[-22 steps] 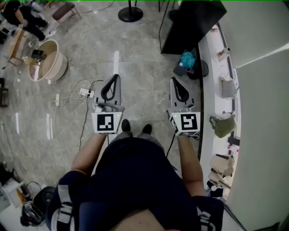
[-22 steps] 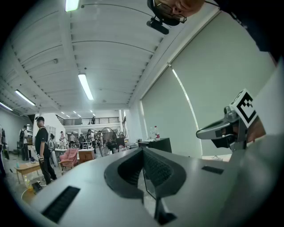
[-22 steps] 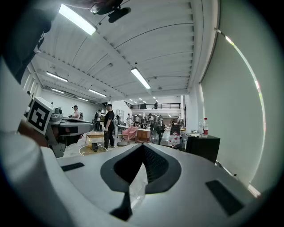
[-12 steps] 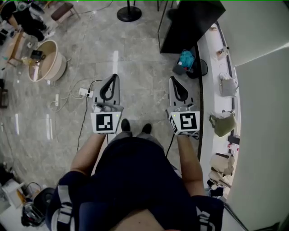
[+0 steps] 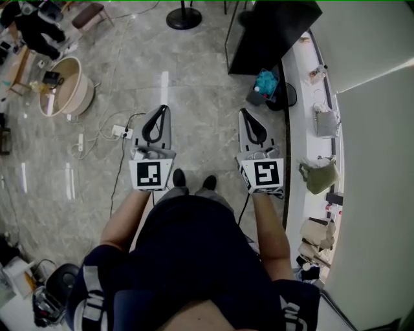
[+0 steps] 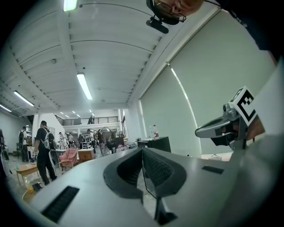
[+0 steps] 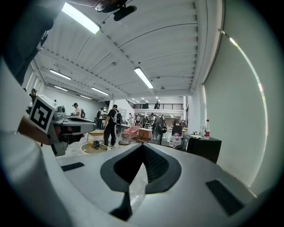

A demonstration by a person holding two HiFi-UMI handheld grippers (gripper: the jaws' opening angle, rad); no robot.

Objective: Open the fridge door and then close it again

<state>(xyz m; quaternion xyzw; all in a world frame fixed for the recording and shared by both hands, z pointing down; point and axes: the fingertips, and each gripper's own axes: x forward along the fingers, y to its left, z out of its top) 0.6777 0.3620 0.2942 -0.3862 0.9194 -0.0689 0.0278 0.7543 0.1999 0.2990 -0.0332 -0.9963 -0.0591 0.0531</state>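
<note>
A black box-shaped cabinet (image 5: 272,32), which may be the fridge, stands on the floor ahead and to the right, well beyond both grippers. It shows closed in the right gripper view (image 7: 202,150) with a bottle on top. My left gripper (image 5: 163,108) and right gripper (image 5: 244,113) are held side by side at waist height, pointing level and forward. Both are shut with nothing between the jaws, as seen for the left gripper (image 6: 142,150) and the right gripper (image 7: 143,146) in their own views.
A white counter (image 5: 297,129) with bags runs along the right wall. A beige round tub (image 5: 65,87) sits at far left; a power strip (image 5: 119,132) with cables lies on the stone floor. A round stand base (image 5: 185,19) is ahead. Several people stand far off.
</note>
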